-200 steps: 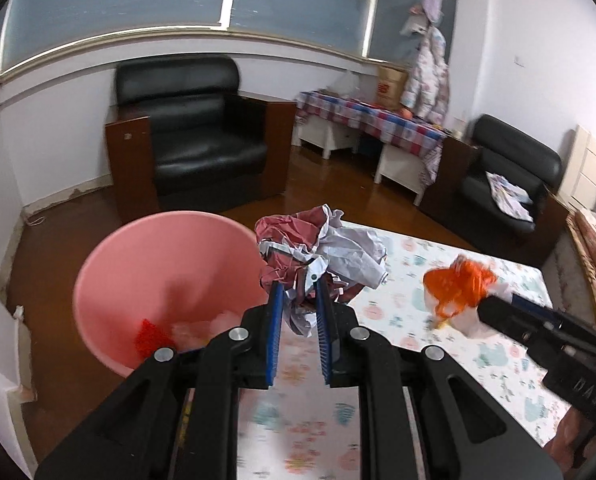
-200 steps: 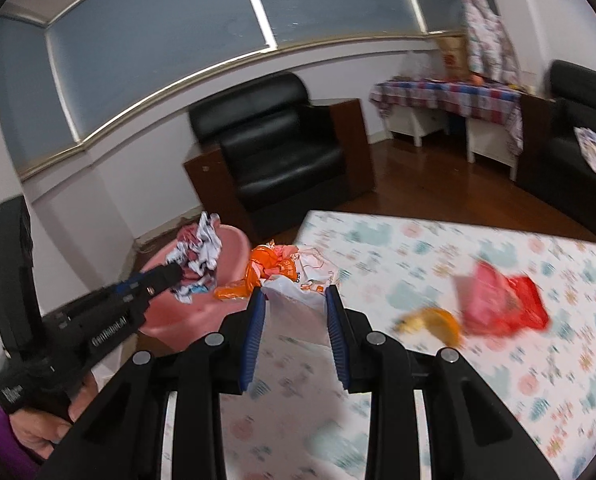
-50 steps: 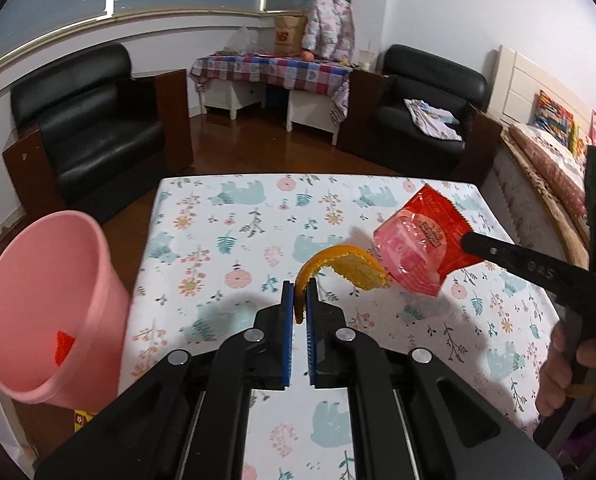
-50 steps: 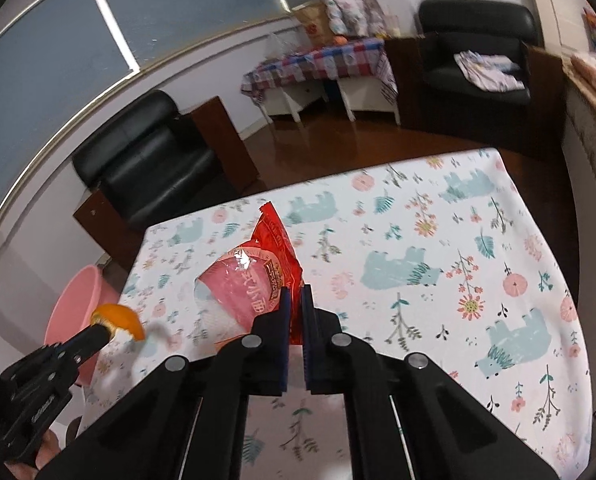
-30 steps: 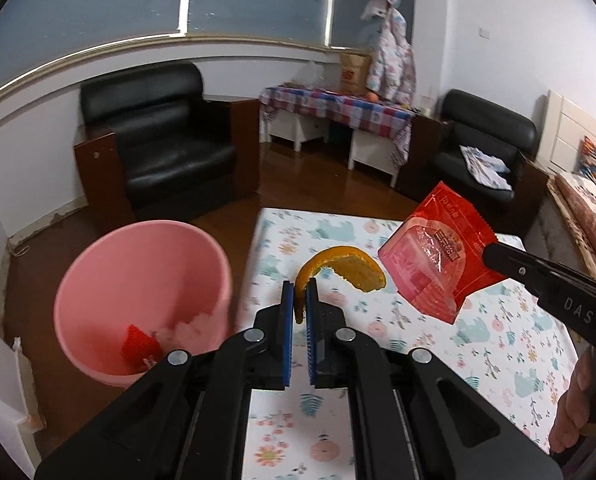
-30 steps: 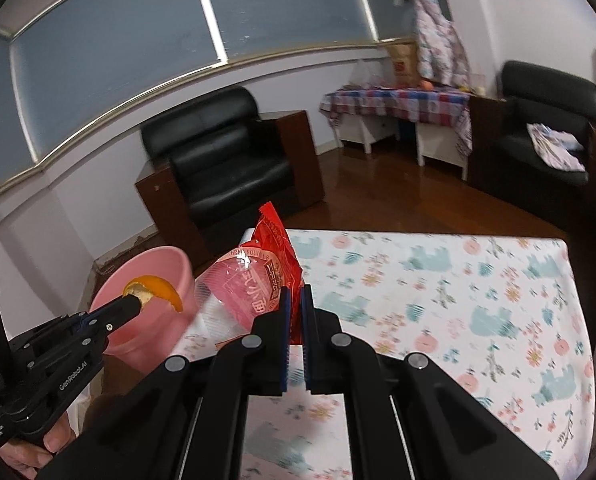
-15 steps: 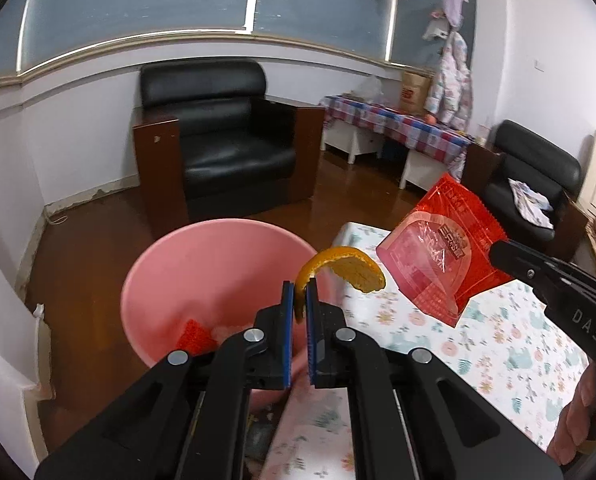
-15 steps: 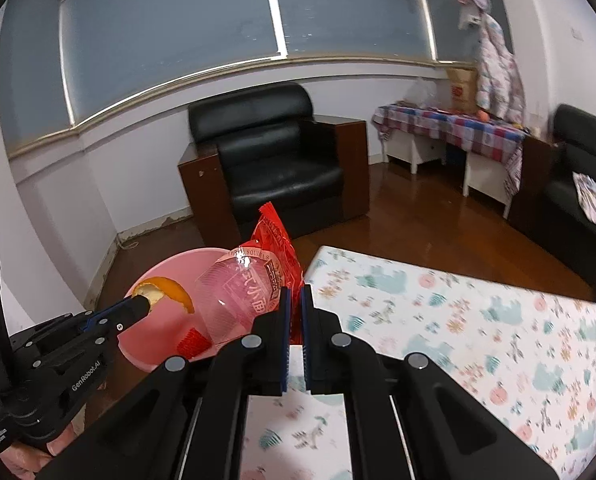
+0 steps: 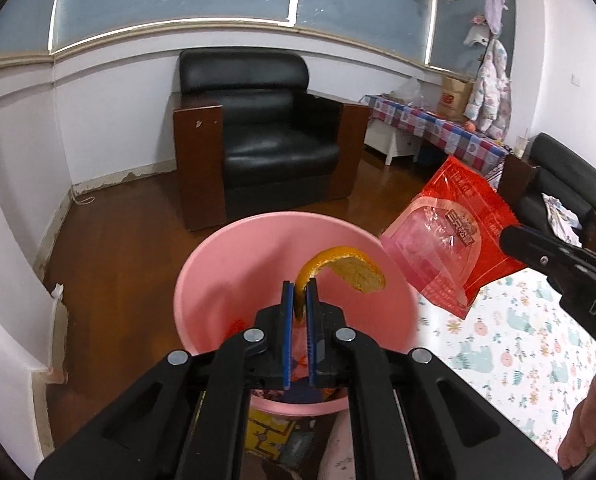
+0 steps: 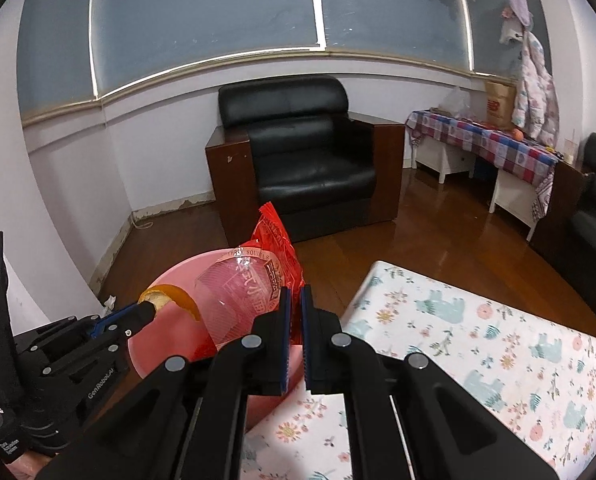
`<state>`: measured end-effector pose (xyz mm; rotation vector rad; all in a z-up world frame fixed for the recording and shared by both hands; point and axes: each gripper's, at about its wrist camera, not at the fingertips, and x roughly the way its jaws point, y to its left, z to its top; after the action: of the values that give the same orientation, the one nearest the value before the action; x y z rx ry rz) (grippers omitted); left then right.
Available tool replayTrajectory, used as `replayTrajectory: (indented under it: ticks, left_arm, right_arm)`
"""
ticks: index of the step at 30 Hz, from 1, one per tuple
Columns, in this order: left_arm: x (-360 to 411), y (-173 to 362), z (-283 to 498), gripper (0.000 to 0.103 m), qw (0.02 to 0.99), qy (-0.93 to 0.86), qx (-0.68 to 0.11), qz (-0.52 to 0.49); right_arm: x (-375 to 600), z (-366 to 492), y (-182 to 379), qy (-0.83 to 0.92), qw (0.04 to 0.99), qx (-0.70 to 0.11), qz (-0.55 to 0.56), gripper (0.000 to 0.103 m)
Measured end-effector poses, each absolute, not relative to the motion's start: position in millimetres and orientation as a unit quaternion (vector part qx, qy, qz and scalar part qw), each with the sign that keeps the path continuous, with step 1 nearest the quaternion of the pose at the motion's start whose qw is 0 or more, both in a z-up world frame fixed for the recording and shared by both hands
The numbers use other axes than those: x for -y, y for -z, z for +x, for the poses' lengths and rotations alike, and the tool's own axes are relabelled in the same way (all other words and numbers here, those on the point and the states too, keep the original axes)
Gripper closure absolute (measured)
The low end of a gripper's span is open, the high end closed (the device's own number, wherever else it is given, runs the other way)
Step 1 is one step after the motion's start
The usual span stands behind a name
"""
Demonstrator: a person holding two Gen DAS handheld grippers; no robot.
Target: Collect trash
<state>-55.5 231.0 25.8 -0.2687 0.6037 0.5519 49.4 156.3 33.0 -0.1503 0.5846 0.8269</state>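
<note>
While you are holding both tools over the round pink plastic bin (image 9: 225, 264), your left gripper (image 9: 299, 292) is squeezed nearly together, its blue pads pinching the lower end of one curled strip of orange peel (image 9: 340, 268), which is arching up and to the right above the bin's mouth. Your right gripper (image 10: 292, 300) is likewise clamped down with only a sliver of gap between its pads, and it is gripping one red and clear plastic snack wrapper (image 10: 257, 276) by its lower right edge, so the wrapper is standing up and leaning left of the fingers. Seen from the left wrist, that wrapper (image 9: 450, 240) is hanging just beyond the bin's right rim, partly over the edge of the table with the white floral and bear-print cloth (image 9: 518, 344); seen from the right wrist, it is overlapping the bin (image 10: 165, 280) and the peel (image 10: 177, 296) is sitting just beside it at the tip of your other tool (image 10: 147, 307). You are carrying two pieces of trash, one in each tool, and neither is touching the bin. Down inside the bin, at least one small red scrap (image 9: 237, 326) is lying near the bottom; the rest of its contents is hidden behind your fingers. Behind it, one black leather armchair with wooden sides (image 9: 257, 148) is standing against the wall.
</note>
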Motion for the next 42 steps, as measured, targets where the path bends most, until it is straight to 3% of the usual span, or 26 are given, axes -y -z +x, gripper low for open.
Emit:
replayTrajectory:
  ticks: [28, 31, 33, 35, 42]
  left_arm:
    - [-270, 10, -47, 0.098, 0.883, -0.294, -0.327, -0.166]
    - [-272, 12, -45, 0.097, 0.88, -0.293, -0.331, -0.172]
    - [-274, 13, -43, 0.094, 0.878, -0.293, -0.337, -0.175]
    - [-275, 13, -42, 0.077, 0.878, -0.291, -0.336, -0.176]
    - [-271, 8, -44, 0.073, 0.883, -0.287, -0.329, -0.17]
  right_arm:
    - [-227, 64, 13, -0.405, 0.849, -0.314, -0.129, 0.098]
    - [-229, 68, 15, -0.406, 0.846, -0.321, -0.126, 0.092]
    - [-229, 70, 16, -0.407, 0.845, -0.325, -0.122, 0.076]
    - [-227, 71, 16, -0.41, 0.845, -0.323, -0.116, 0.07]
    - [-215, 67, 14, -0.417, 0.843, -0.323, -0.107, 0.069]
